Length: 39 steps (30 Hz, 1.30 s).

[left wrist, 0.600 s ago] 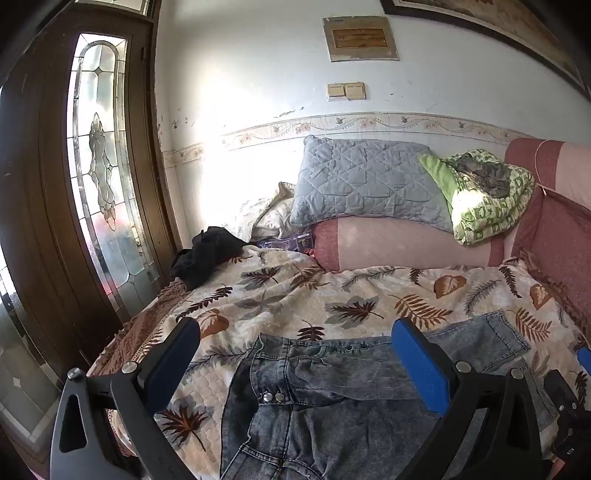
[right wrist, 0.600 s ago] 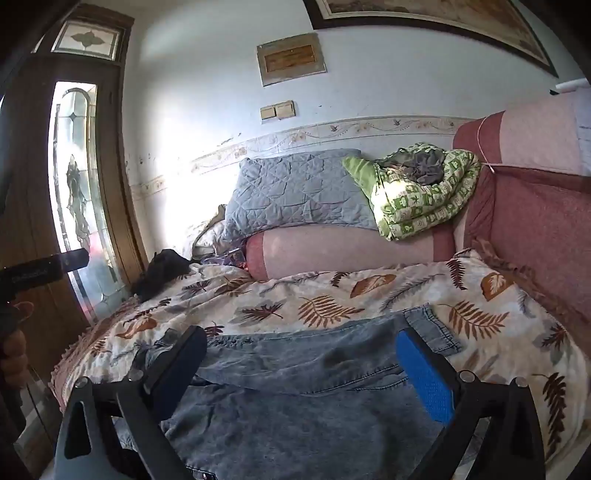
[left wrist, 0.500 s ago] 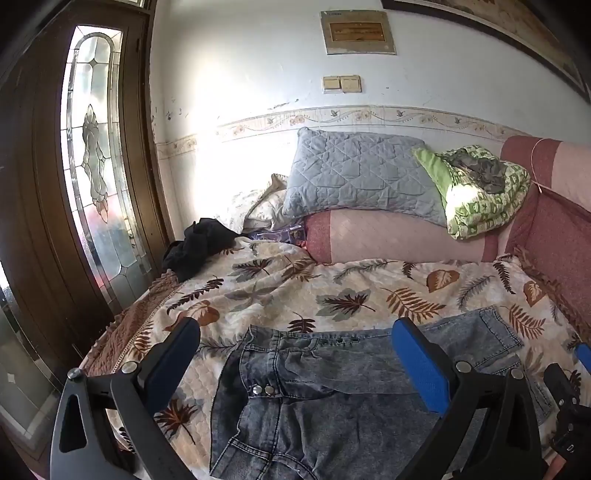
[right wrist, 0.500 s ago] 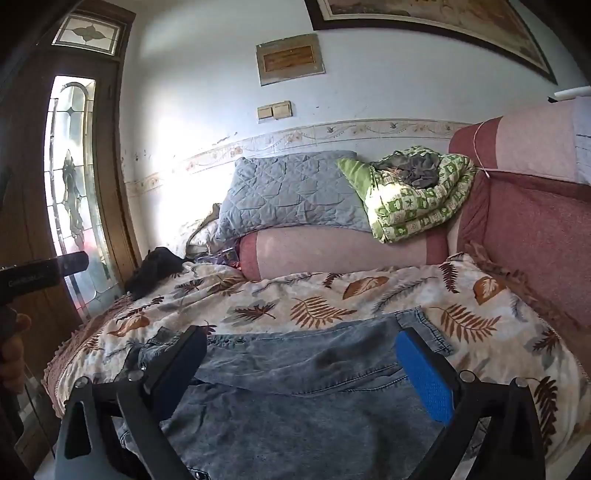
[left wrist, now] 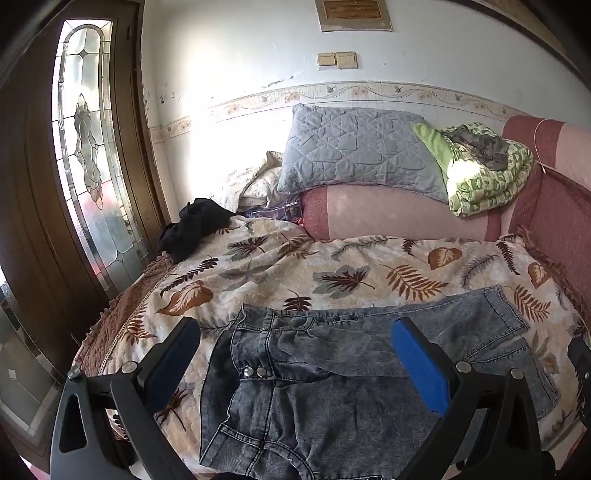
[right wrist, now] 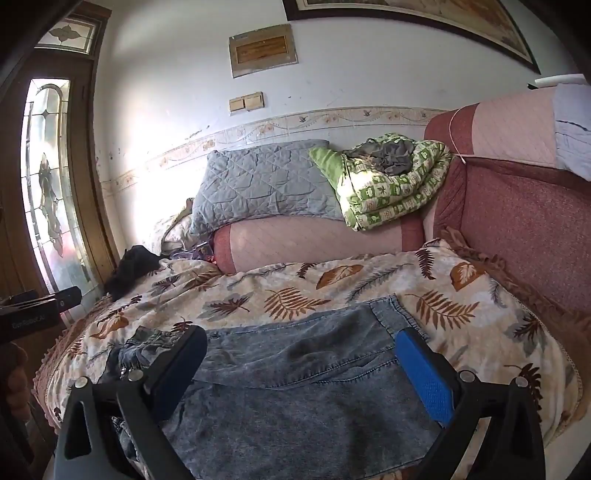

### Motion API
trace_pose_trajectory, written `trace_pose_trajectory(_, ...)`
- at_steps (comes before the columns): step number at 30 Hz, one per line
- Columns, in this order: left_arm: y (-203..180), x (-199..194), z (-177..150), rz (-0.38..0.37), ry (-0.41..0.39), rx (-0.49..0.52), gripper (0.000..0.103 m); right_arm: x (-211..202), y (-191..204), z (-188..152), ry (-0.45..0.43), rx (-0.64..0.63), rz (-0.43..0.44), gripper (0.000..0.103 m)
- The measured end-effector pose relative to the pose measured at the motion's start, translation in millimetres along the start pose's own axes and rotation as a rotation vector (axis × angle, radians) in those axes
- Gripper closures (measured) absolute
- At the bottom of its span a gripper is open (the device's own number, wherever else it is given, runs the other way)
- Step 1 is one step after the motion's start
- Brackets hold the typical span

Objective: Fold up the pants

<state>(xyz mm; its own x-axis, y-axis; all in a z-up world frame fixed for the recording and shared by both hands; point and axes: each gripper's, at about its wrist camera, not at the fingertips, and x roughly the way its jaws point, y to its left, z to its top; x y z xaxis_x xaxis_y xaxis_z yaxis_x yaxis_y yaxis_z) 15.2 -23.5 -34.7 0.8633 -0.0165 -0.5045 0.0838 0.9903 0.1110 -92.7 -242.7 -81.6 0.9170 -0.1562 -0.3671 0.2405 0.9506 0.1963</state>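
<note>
On the leaf-print bedspread (left wrist: 332,266) lie folded jeans (left wrist: 351,369); left gripper (left wrist: 295,354) and right gripper (right wrist: 299,365) gape wide, empty.

The jeans (left wrist: 332,387) run off the bottom edge between the left gripper (left wrist: 295,354)'s spread fingers, so their legs' ends go unseen; in the right view the jeans (right wrist: 295,387) likewise pass under the right gripper (right wrist: 299,365)'s wide-apart fingers and out of frame. Beyond the left finger, the dark heap (left wrist: 192,229) is too shadowed to identify. The plaque (right wrist: 263,50)'s lettering is too small to read. A painting (right wrist: 406,14) is cut by the top edge.
</note>
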Motion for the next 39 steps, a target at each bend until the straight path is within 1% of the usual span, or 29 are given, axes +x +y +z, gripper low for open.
trace_pose_trajectory(6, -1.2, 0.7, -3.0, -0.003, 0.015, 0.011, 0.000, 2.2, 3.2, -1.7, 0.023, -0.009, 0.009, 0.000)
trace_pose_trajectory(10, -0.7, 0.9, -4.2, -0.005, 0.019, 0.010, 0.000, 0.2, 8.8, -3.6, 0.023, -0.029, 0.009, 0.000)
trace_pose_trajectory(16, -6.3, 9.7, -8.4, -0.024, 0.054, 0.018, 0.000, -0.7, 10.6, -4.3, 0.026, -0.036, 0.002, 0.000)
trace_pose_trajectory(28, -29.2, 28.6, -21.0, -0.068, 0.113, 0.046, 0.000, 10.3, -1.9, -6.5, 0.062, -0.019, -0.022, 0.000)
trace_pose_trajectory(39, -45.5, 33.4, -23.2, -0.084, 0.123, 0.074, 0.000, 17.8, -16.6, -10.2, 0.080, 0.016, -0.032, 0.000)
